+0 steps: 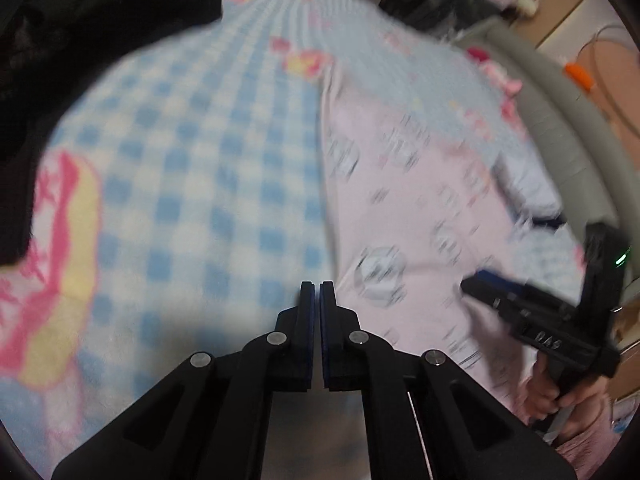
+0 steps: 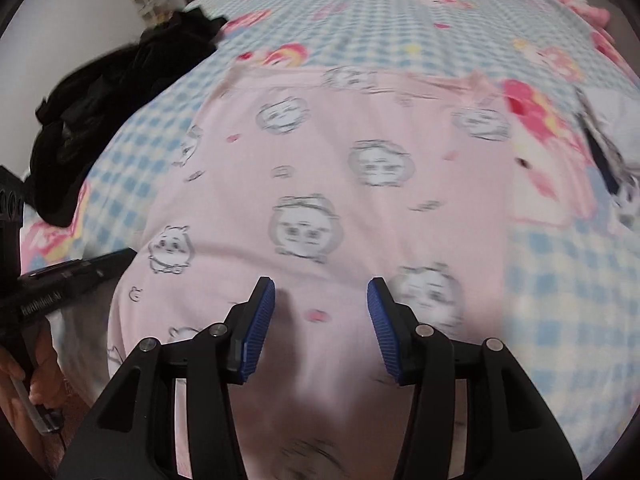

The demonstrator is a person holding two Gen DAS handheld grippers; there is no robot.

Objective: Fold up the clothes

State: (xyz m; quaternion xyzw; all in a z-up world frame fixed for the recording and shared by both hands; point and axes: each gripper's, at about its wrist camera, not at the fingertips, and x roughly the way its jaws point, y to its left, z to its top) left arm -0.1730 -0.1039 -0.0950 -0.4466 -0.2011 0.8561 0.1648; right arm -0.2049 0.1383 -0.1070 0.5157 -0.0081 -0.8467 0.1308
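The left claw [image 1: 317,286] has its two fingers pressed together with nothing between them. It hangs over the bed cover [image 1: 192,168], which has blue and white squares and pink cartoon pictures. Far off to the left of this claw, near the far edge of the bed, sits a heap of black clothes [image 1: 100,12]. Just to the right of the claw's tips lies the pink garment [image 1: 404,184], spread flat on the cover, with little round cartoon faces printed on it. Further right, over the near right edge of the pink cloth, is the right claw [image 1: 478,282], held by a hand [image 1: 560,396].

From the right claw's own camera, its blue fingers [image 2: 260,320] are spread wide apart and hold nothing. The pink garment [image 2: 340,184] lies right under and ahead of it. To its left are the black clothes [image 2: 100,112] and the left claw's black body [image 2: 72,276], with a hand [image 2: 24,380] under it. To its right is more checked cover [image 2: 568,288].
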